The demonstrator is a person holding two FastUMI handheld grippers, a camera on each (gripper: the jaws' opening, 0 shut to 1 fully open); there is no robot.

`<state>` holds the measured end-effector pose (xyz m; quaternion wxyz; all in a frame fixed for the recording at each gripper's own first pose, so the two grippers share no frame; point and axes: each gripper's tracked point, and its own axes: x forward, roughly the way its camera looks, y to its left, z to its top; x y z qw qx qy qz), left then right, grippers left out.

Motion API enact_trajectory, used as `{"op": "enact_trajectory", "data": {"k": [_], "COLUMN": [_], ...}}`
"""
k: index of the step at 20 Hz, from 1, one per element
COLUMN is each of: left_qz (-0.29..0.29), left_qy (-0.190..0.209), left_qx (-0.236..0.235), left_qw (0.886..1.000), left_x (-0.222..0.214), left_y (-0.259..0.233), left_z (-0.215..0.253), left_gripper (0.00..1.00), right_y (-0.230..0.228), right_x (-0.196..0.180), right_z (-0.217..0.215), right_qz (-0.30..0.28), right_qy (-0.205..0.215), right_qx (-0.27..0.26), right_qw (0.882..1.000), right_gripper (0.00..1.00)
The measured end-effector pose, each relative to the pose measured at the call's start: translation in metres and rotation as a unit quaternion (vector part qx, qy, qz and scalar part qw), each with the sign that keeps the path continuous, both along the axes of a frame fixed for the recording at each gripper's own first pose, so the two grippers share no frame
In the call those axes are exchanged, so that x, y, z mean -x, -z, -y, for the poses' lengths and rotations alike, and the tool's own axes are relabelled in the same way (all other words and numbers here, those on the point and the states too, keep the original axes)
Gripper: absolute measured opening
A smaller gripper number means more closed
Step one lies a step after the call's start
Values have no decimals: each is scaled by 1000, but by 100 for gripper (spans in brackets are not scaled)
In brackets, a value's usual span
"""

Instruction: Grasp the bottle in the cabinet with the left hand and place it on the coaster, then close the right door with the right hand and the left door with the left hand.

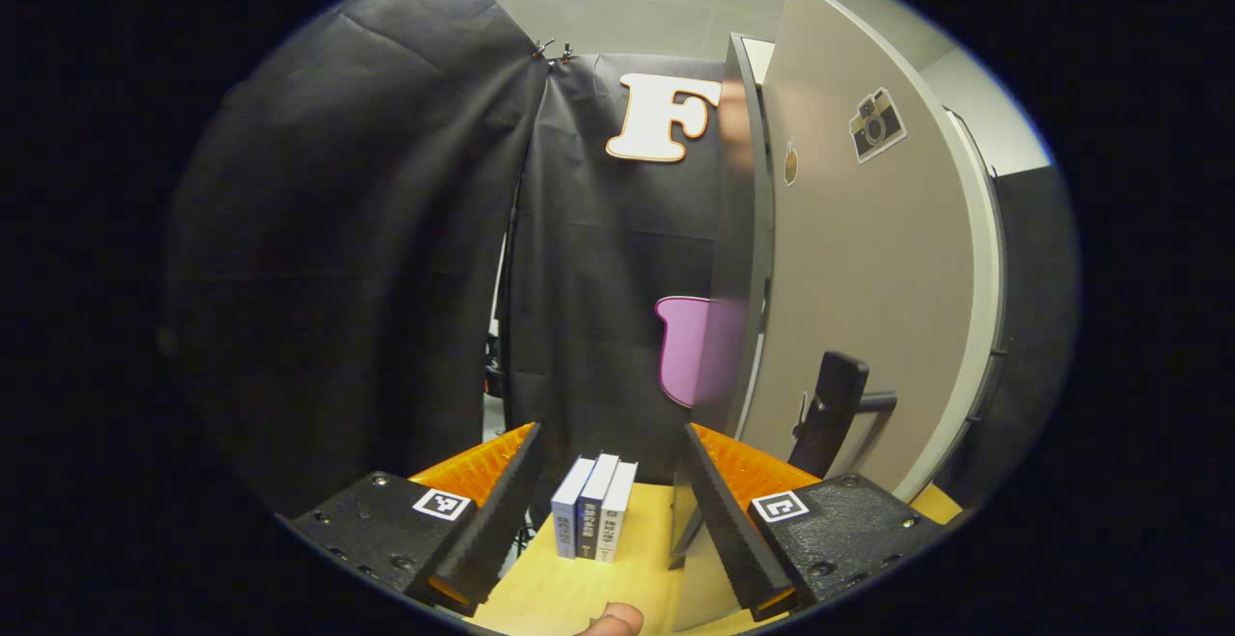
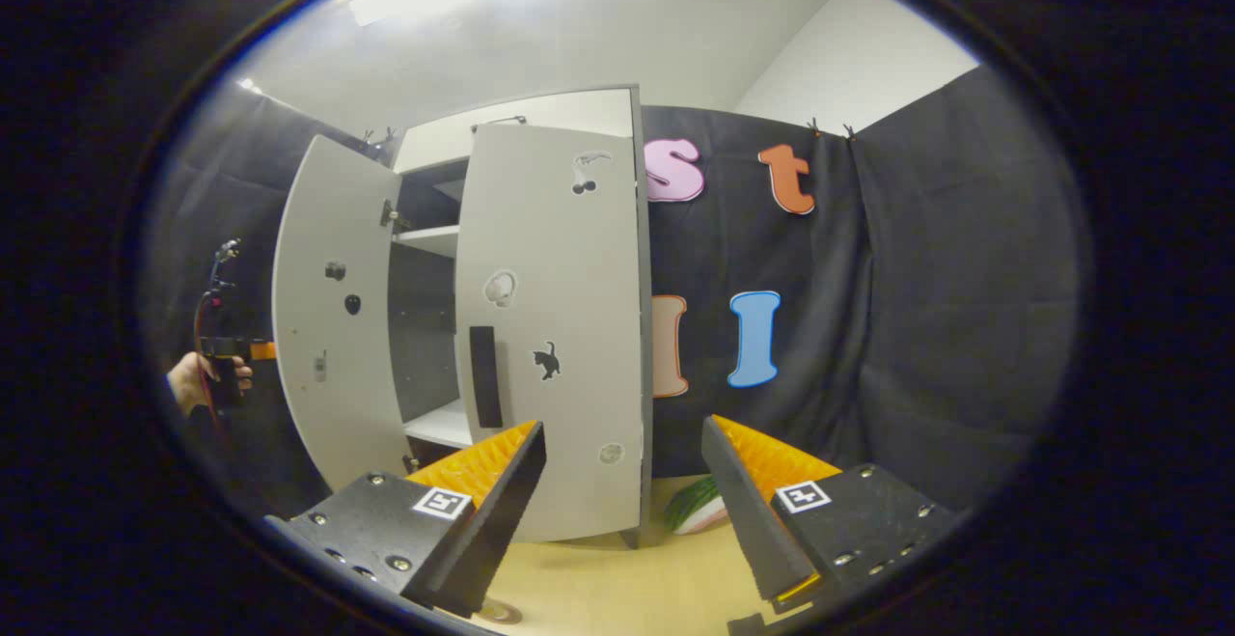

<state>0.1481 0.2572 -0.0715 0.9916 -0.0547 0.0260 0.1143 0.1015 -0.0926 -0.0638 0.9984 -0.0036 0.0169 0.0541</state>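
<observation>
A: Start big. Where does the cabinet (image 2: 540, 327) stand?

B: In the right gripper view it rises at the far side of the bench (image 2: 617, 588). The right door (image 2: 550, 327) is swung nearly to, while the left door (image 2: 323, 318) hangs wide, leaving a gap with bare shelves in between.

A: And the bottle?

B: I can't find it on the shelf parts that show, nor in either claw. The coaster I can't make out for certain either; a small round edge sits at the bottom of that view, too cut off to name.

A: The left claw (image 1: 610, 511)?

B: Released, nothing between its fingers. In the left gripper view it sits just beside the outer face of the left door (image 1: 868, 308), near the dark handle (image 1: 830, 414), I'd judge so it can push that door shut. In the right gripper view a hand (image 2: 193, 380) holds it out beyond the door's free edge.

A: The right claw (image 2: 622, 511)?

B: Also released and empty, held back, facing the right door.

A: Smaller things?

B: Three books (image 1: 593, 518) stand upright on the bench, and a watermelon-slice piece (image 2: 697, 506) lies by the cabinet's foot.
</observation>
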Motion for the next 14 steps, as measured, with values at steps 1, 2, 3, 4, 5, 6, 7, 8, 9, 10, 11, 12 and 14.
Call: {"op": "enact_trajectory", "data": {"k": [1, 2, 3, 4, 5, 6, 7, 8, 9, 10, 11, 12, 14], "left_qz": [1, 6, 6, 4, -4, -7, -11, -7, -3, 0, -1, -3, -5], "left_qy": [4, 5, 2, 5, 9, 12, 18, 22, 23, 23, 25, 27, 33], "left_qx": [2, 11, 34, 56, 65, 64, 47, 24, 2, -18, -35, -46, -60], "left_qw": [1000, 1000, 999, 998, 998, 998, 999, 999, 1000, 1000, 999, 999, 998], "left_x": [-1, -2, -3, -3, -2, -4, -3, -4, -5, -6, -8, -9, -12], "left_y": [2, 0, 3, 7, 11, 10, 7, 2, -3, -5, -7, -6, -8], "left_z": [7, 9, 12, 19, 25, 30, 36, 43, 50, 56, 62, 67, 76], "left_gripper": [87, 81, 82, 81, 86, 80, 87, 80, 87, 87, 80, 86, 86], "right_y": [-5, -10, -11, -13, -10, -9, -7, -5, -1, 3, 7, 9, 14], "right_x": [8, 13, 19, 22, 27, 29, 32, 34, 35, 36, 39, 39, 38], "right_z": [5, 9, 12, 14, 16, 18, 20, 19, 20, 21, 25, 28, 28], "right_qz": [7, 14, 19, 19, 18, 16, 15, 13, 12, 9, 6, 5, -2], "right_qy": [-1, 1, 0, -1, 2, 6, 6, 3, 4, 7, 13, 16, 17], "right_qx": [-8, -12, -17, -21, -22, -22, -19, -13, -6, 0, 4, 6, 2], "right_qw": [1000, 1000, 1000, 1000, 1000, 1000, 1000, 1000, 1000, 1000, 1000, 1000, 1000], "right_gripper": [99, 97, 95, 99, 99, 99, 97, 95, 99, 99, 94, 99, 95]}}
